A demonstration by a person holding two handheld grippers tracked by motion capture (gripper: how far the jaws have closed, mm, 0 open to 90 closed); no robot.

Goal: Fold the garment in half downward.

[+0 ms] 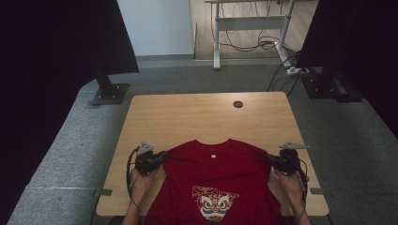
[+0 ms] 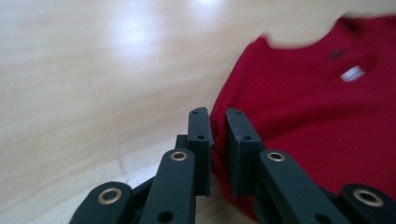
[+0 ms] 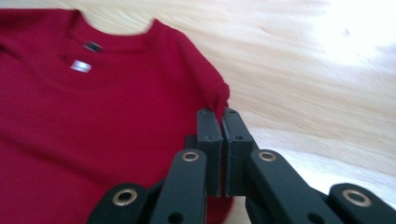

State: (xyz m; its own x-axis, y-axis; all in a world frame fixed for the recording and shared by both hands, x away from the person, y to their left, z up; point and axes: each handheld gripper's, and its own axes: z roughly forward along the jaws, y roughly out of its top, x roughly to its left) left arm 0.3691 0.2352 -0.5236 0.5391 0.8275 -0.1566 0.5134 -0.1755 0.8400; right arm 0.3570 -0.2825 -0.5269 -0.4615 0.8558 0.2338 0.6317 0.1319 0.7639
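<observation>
While clamped, both claws grip shirt (image 1: 220, 178).

High view: your room reads dim, with black drapes at both sides swallowing all detail. The light wooden desk (image 1: 206, 117) is evenly lit, with only faint shadow. Left gripper view: a soft white glare patch sits on the desk top near the upper edge; the red cotton T-shirt (image 2: 308, 116) smears at its collar from motion blur. Right gripper view: glare blows out the upper right corner; the wood grain streaks, the collar edge blurs.
</observation>
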